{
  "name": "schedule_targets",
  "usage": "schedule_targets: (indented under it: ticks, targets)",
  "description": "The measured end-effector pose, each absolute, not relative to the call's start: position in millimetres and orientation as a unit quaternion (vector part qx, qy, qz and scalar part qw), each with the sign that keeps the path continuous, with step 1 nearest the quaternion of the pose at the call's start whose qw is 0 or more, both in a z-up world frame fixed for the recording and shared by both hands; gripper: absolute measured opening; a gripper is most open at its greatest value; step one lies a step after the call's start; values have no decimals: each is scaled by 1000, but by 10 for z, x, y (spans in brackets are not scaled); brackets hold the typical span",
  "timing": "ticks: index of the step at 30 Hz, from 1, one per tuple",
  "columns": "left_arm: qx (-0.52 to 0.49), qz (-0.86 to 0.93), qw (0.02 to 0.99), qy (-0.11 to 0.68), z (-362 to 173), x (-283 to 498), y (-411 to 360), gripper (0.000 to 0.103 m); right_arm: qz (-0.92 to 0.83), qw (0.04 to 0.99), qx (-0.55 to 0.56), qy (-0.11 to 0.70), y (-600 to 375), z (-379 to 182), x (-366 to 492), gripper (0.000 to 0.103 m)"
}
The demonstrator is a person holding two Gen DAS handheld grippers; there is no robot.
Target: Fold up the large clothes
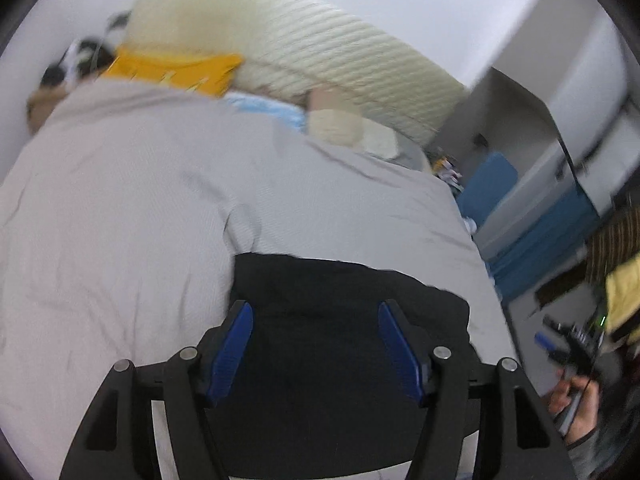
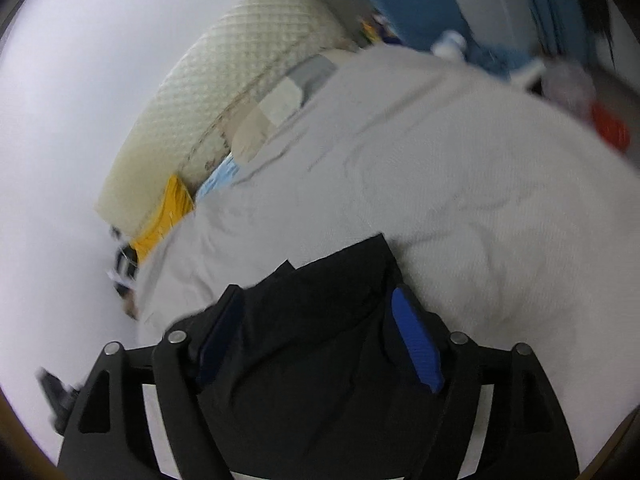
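Your left gripper (image 1: 316, 340) hangs above a bed with its blue-padded fingers (image 1: 230, 350) spread wide and nothing pressed between them. Under it lies the black garment (image 1: 344, 304), flat on the pale grey bedsheet (image 1: 132, 208) near the edge of the bed closest to you, its far edge straight across the sheet. Your right gripper (image 2: 320, 344) also stands wide apart over the same dark cloth (image 2: 316, 320); its pads do not appear to press the fabric, which sits loosely below and between them with a folded corner pointing away from you. At the head of the bed a cream quilted mattress (image 1: 320, 52) leans against the white wall, with a yellow cushion (image 1: 176, 70) and a light blue cloth (image 1: 268, 108) just in front of it. In the left view, a hand (image 1: 572, 400) holding the other gripper shows at the lower right. Both views are blurred.
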State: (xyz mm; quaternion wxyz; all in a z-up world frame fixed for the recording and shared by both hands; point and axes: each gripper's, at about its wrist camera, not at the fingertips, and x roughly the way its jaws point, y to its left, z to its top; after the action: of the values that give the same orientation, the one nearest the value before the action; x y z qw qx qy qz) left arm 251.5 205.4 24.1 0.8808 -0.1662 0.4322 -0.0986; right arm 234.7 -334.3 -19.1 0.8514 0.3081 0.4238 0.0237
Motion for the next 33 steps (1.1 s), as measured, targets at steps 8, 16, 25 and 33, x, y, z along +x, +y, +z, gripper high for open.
schedule_targets:
  ticks: [8,16,25,33]
  targets:
    - [-83,-128,893,423,-380,2631,963,65,66,896,180,400,-2302,-567,2276,80]
    - [3,-102,904,416,-1182,2921,474,65,77,910,92,397,-1732,-1274,2429,83]
    - [14,-85,907,412,-1334,3285,427,66,63,917,75,387,-1616,-1391,2780,89]
    - [12,-71,908,413,-1536,3567,441,67,62,916,57,392,-1514,-1545,3126,97]
